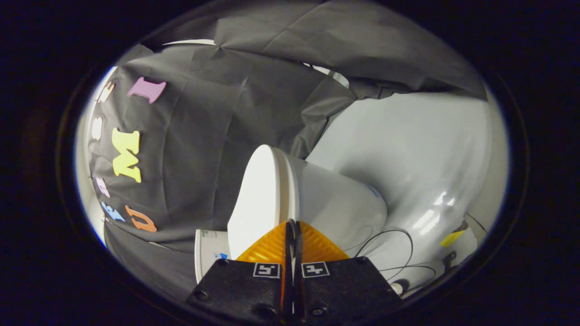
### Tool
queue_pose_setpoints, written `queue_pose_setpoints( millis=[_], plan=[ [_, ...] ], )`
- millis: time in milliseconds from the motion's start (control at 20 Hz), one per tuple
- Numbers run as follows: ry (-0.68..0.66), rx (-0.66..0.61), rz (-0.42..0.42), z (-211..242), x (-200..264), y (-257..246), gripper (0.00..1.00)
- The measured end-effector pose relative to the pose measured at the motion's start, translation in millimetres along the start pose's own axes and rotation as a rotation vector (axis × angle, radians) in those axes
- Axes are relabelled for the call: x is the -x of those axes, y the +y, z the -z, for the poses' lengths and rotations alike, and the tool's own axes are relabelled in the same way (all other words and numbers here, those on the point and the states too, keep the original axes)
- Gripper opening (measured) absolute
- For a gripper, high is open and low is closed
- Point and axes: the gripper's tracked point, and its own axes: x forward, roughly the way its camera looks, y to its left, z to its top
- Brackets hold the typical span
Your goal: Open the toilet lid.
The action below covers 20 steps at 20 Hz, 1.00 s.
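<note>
The floor (408, 149) is the biggest thing here. It is pale grey and shiny, and it looks turned on its side, which I think is because the tongs are held rolled over.

Next is the black cloth wall (217, 113), just behind the toilet. It hangs in folds there to close off the booth.

The toilet (335, 203) stands on the floor in front of that wall. It is white, with a round bowl. Its lid (260, 194) is down flat on the bowl, so the job is not done yet. The lid's edge is a thin line, and the seam where it meets the bowl sits right ahead of the tongs. That is a good spot to get under the rim and lift.

Some thin dark wires (389, 240) loop on the floor beside the toilet bowl. A small yellow tape bit (451, 238) lies on the floor past the wires, away from the toilet.

The tongs (293, 226) are pressed together with nothing between them. Their tips point at the lid's edge and look very near it, but I cannot tell if they touch. Being closed makes them thin, maybe to slip under the lid.

Two little square black-and-white marks sit on the tongs. A small sticker with blue print is on the toilet tank; the print is too small to read.
</note>
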Motion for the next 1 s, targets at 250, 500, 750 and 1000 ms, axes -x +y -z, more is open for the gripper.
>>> queue_pose_setpoints(
  millis=[250,500,750,1000],
  plan=[
    [-0.003,-0.023,0.014,-0.2,2.1,4.6,0.04],
    [-0.013,0.017,0.061,0.4,6.8,14.1,0.04],
    [-0.041,0.045,0.072,-1.5,17.8,35.9,0.04],
    [-0.068,0.074,0.096,-2.0,28.2,56.4,0.04]
  ],
)
